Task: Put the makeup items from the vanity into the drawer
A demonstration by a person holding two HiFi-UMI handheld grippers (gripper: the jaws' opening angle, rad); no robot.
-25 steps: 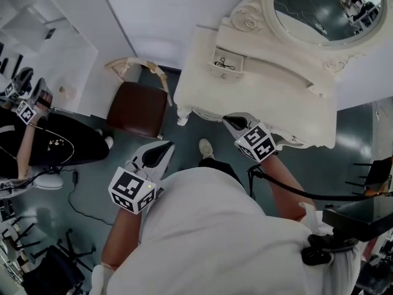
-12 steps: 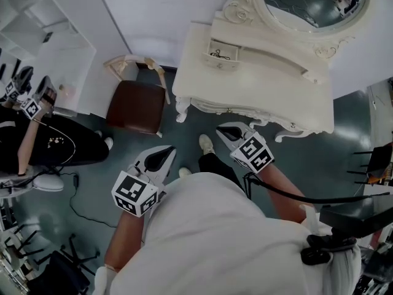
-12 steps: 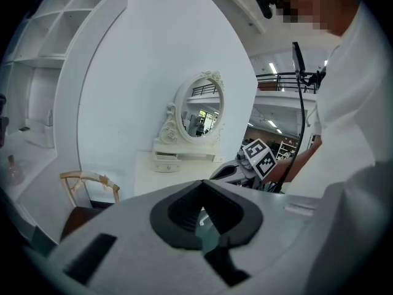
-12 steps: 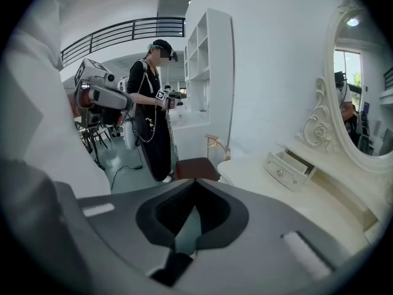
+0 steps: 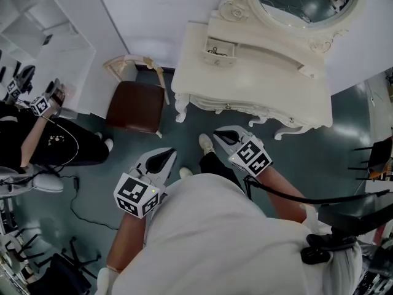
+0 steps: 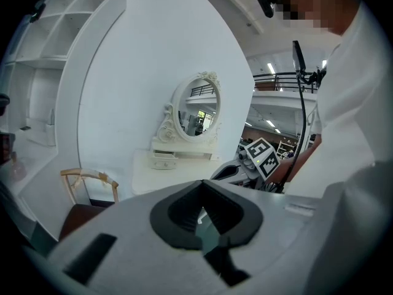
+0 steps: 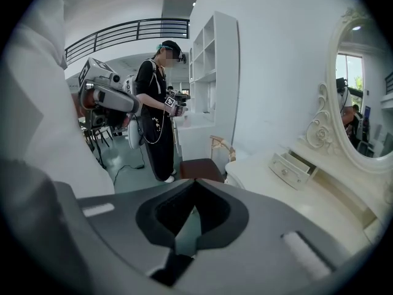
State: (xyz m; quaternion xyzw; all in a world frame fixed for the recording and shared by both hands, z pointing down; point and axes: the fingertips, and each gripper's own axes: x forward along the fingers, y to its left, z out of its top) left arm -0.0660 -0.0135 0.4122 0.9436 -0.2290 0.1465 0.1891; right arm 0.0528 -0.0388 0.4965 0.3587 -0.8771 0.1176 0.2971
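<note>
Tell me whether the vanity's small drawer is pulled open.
Yes, the small drawer juts out over the vanity top, with its inside showing.

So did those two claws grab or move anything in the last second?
The right gripper drew back from the front edge of the vanity toward the person and now hangs over the floor. Nothing was taken hold of or let go: both grippers are shut and empty. The left gripper stayed about where it was, and the small drawer on the vanity is still open.
</note>
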